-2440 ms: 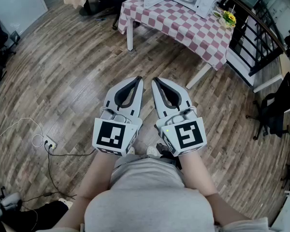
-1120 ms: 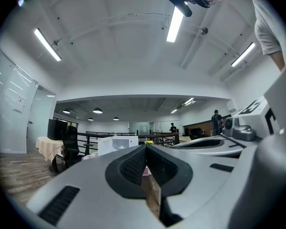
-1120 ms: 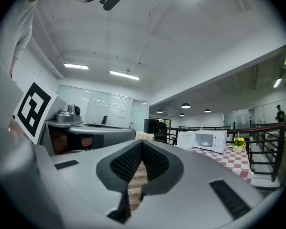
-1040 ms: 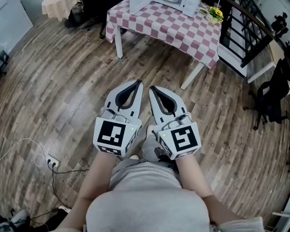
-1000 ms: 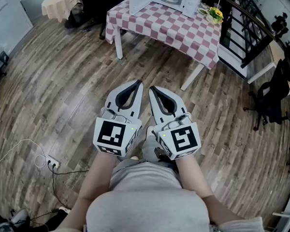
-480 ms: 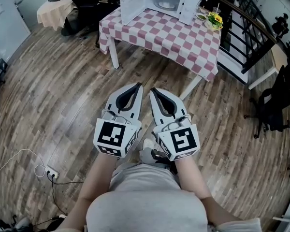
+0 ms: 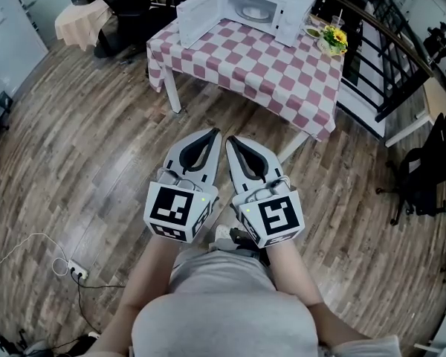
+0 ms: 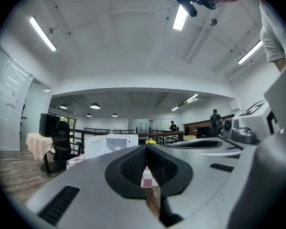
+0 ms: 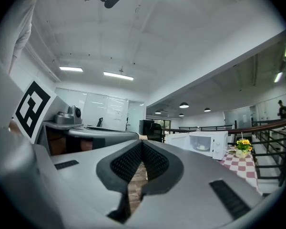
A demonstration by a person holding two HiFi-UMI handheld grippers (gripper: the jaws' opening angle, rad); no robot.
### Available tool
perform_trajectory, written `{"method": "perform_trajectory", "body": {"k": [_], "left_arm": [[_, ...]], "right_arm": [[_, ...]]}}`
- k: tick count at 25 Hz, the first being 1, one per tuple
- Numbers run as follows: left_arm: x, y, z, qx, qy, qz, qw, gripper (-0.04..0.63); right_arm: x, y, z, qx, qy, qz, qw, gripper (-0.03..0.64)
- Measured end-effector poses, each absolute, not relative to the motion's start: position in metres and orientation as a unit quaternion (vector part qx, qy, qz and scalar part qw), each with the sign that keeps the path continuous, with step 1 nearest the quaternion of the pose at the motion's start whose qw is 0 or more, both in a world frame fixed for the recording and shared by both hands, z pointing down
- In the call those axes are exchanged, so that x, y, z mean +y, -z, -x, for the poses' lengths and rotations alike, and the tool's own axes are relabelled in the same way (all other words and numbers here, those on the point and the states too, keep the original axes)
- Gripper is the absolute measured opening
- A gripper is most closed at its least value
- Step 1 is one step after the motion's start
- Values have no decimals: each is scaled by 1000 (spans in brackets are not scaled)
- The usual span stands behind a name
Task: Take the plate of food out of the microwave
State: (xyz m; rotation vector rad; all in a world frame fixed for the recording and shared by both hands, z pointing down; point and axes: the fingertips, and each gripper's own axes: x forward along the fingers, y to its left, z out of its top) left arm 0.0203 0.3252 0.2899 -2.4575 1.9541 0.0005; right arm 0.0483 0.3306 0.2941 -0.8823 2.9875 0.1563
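Not begun: plate (image 7: 250,11) sits inside open microwave (image 7: 284,7); left gripper (image 7: 210,133) and right gripper (image 7: 230,140) clenched empty (well short of table (image 7: 267,65)).

Bright, even light from ceiling strips (image 8: 43,33); heavy fisheye bending, dark vignetted corners.

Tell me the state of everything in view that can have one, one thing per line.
Microwave door: swung open.
Plate: inside the microwave, untouched.
Left gripper: shut, empty, short of the table.
Right gripper: shut, empty.
Flower pot: upright on the table.
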Motion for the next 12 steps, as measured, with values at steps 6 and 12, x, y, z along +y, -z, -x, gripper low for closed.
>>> {"method": "perform_trajectory", "body": {"k": [6,12], "left_arm": [[282,-288,-27,625,-5,781,4,2],[253,-291,-31,627,-6,779,1,2]], "right_arm": [[290,-291,-53,960,-53,275,17,25],[263,-296,-57,960,-52,273,15,25]]}}
